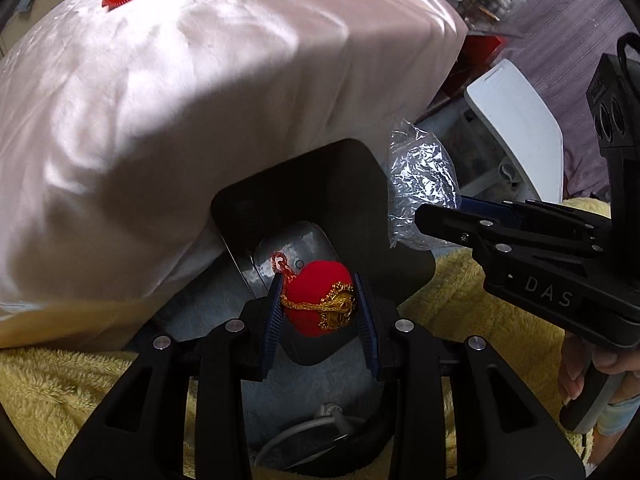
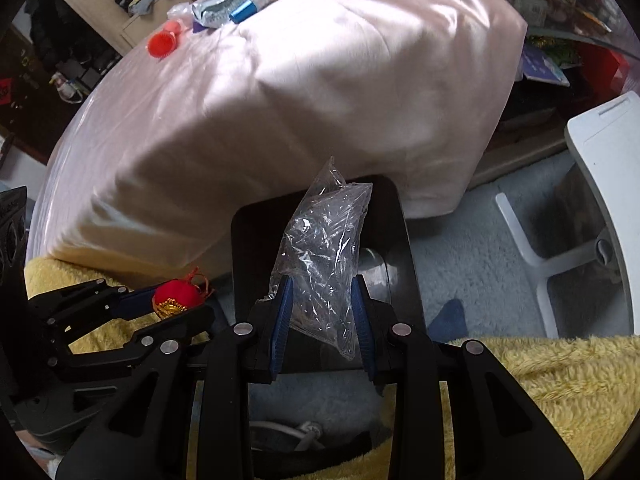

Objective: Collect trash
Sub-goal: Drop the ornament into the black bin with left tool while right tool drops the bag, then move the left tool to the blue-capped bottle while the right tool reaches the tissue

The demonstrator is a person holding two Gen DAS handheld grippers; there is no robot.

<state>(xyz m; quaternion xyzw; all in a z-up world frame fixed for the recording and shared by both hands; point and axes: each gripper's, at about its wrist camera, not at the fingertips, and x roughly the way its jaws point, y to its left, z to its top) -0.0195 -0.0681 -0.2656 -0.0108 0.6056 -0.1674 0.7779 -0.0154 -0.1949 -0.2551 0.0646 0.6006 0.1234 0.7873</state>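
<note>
Below, the black bin (image 1: 360,184) is sitting open against the pink-draped table (image 1: 200,100), nothing visible inside. Over its mouth, the left gripper (image 1: 322,308) is pinching a red ornament (image 1: 316,300), the right gripper (image 2: 322,312) a clear plastic bag (image 2: 320,256).

Bin mouth: the black bin (image 2: 400,240) stands open on the floor, its opening unblocked from above.
Far side: the pink-draped table (image 1: 200,100) drops its cloth against the bin's far rim.
Right: a white stool (image 2: 600,168) stands apart across bare carpet.
Near side: yellow fleece (image 2: 540,380) crowds the near rim.
</note>
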